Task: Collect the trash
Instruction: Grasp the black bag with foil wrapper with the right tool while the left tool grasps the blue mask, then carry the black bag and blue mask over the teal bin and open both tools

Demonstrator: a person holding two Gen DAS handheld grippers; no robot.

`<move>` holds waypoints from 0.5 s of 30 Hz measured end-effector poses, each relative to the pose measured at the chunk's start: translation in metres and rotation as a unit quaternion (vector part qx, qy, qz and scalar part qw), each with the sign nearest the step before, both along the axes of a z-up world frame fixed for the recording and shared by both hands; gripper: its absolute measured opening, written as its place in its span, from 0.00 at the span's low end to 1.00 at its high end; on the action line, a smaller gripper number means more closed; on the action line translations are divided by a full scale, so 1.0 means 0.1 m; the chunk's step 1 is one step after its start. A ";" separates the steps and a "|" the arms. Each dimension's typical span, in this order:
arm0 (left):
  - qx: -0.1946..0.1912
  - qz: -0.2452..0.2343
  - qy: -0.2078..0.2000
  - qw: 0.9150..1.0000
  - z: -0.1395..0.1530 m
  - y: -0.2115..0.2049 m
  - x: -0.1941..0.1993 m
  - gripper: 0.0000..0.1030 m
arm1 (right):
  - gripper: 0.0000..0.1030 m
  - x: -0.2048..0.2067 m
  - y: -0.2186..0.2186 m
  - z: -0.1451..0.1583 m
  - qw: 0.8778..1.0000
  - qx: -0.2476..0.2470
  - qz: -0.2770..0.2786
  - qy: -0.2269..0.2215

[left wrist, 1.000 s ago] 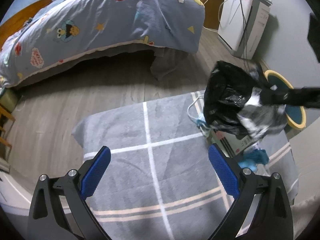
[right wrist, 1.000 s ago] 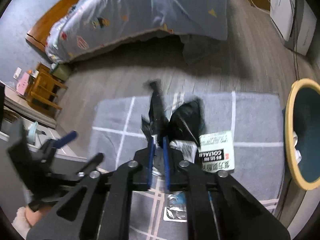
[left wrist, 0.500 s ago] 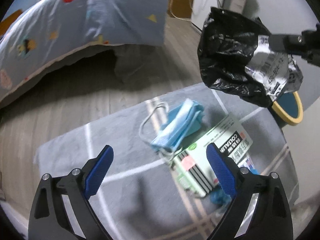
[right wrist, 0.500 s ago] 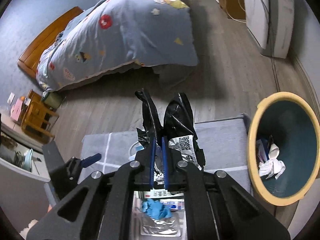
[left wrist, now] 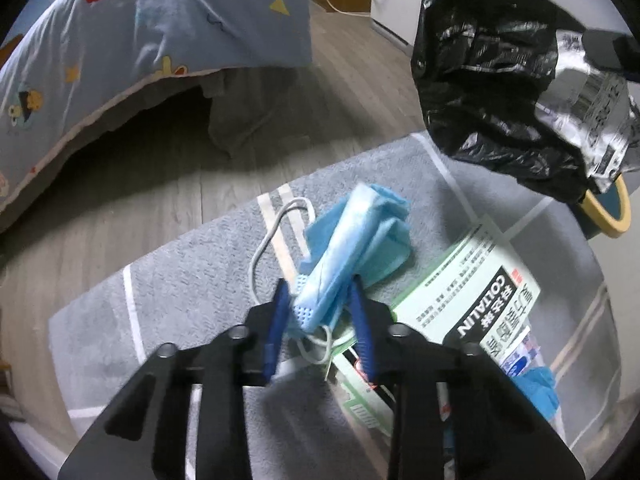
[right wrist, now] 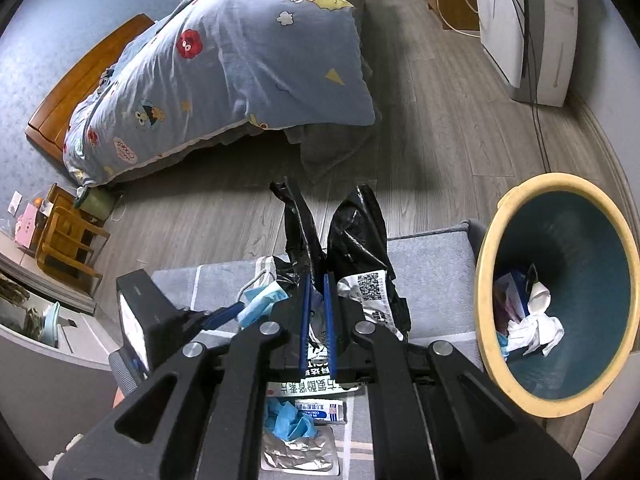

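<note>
Viewing from the left wrist: the left hand-held gripper (left wrist: pixel 318 320) has its blue fingers narrowed around a crumpled blue face mask (left wrist: pixel 352 240) lying on the grey rug (left wrist: pixel 180 280), beside a medicine box (left wrist: pixel 476 292); contact looks made, though a firm clamp cannot be confirmed.

From the right wrist: the right hand-held gripper (right wrist: pixel 314 320) is clamped on a black plastic bag (right wrist: pixel 356 240), held aloft near the yellow-rimmed bin (right wrist: pixel 488 280), presumably ready for dropping in.

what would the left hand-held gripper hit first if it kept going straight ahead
The blue face mask: it already lies between the left hand-held gripper fingers, which look nearly closed around it. Straight behind it is the grey rug. Depth is hard to judge here.
</note>
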State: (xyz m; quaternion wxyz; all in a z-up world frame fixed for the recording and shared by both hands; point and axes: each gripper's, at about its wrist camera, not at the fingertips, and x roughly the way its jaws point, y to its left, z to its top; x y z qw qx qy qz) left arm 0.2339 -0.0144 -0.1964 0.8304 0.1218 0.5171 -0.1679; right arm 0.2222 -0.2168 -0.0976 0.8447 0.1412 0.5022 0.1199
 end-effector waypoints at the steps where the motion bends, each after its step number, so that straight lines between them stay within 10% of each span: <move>1: 0.003 -0.001 -0.002 1.000 0.01 0.00 -0.01 0.22 | 0.06 0.00 0.00 0.00 1.000 -0.002 0.001 0.000; 15: -0.011 0.008 -0.040 0.999 0.35 -0.06 -0.32 0.13 | 0.06 -0.17 0.02 0.10 1.000 -0.003 0.004 0.004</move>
